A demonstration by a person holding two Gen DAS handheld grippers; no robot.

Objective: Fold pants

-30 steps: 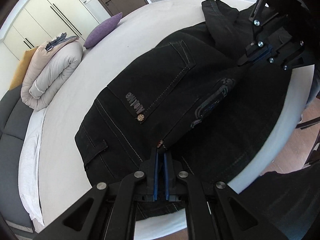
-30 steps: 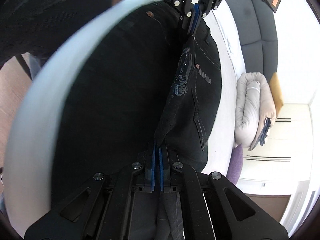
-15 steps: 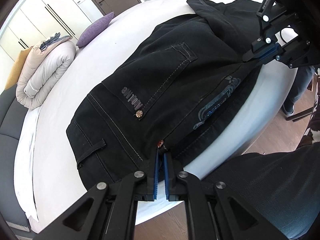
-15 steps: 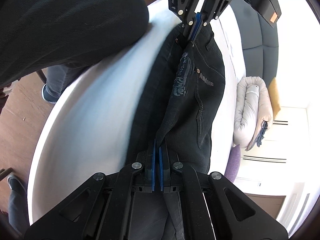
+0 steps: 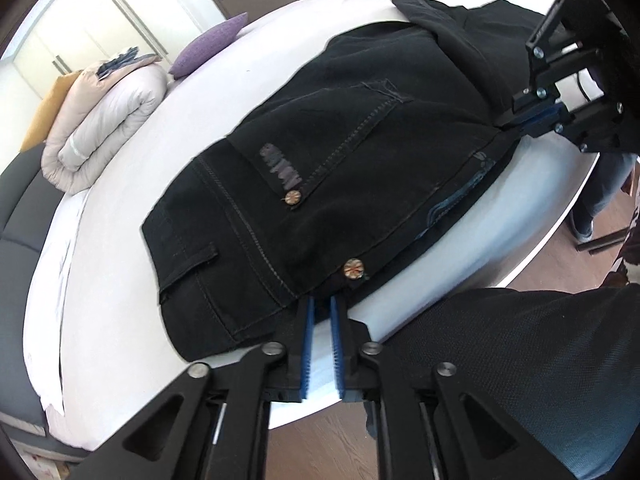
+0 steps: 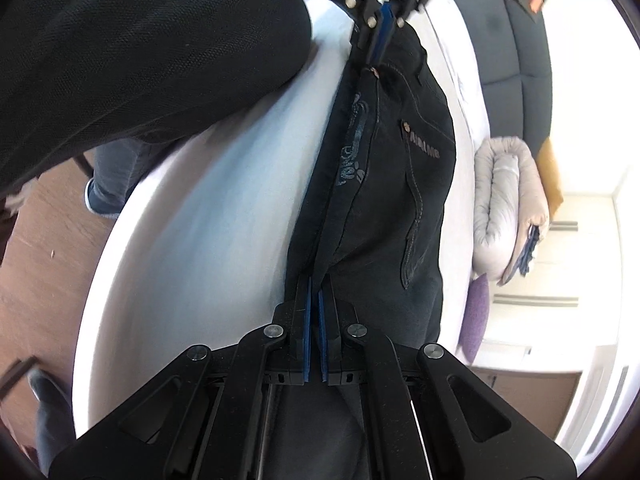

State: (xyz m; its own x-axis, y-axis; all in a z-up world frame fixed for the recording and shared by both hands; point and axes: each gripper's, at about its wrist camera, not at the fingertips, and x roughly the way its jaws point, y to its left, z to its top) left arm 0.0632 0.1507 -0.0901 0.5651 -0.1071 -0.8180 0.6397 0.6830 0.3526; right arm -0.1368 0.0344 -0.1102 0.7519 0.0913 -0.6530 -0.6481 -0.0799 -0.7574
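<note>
Black pants [image 5: 340,184] lie folded lengthwise, back pocket up, on a white round bed [image 5: 120,272]. They also show in the right wrist view [image 6: 392,184]. My left gripper [image 5: 321,308] sits at the waistband edge near a copper rivet, jaws a little apart, with white sheet visible between its blue pads; the fabric looks let go. My right gripper [image 6: 315,292] sits at the folded edge by the seat, pads nearly together with fabric at their tips. The right gripper also shows in the left wrist view [image 5: 516,122], and the left gripper shows in the right wrist view [image 6: 376,46].
A rolled beige duvet [image 5: 104,120] and a purple pillow [image 5: 208,44] lie at the far side of the bed. A dark grey headboard [image 5: 16,208] curves on the left. The person's dark-clad body [image 5: 520,360] and wooden floor are near the bed's front edge.
The pants have been laid down flat near the bed's front edge. My left gripper's jaws have parted and slipped back off the waistband. The right gripper's pads have also parted slightly.
</note>
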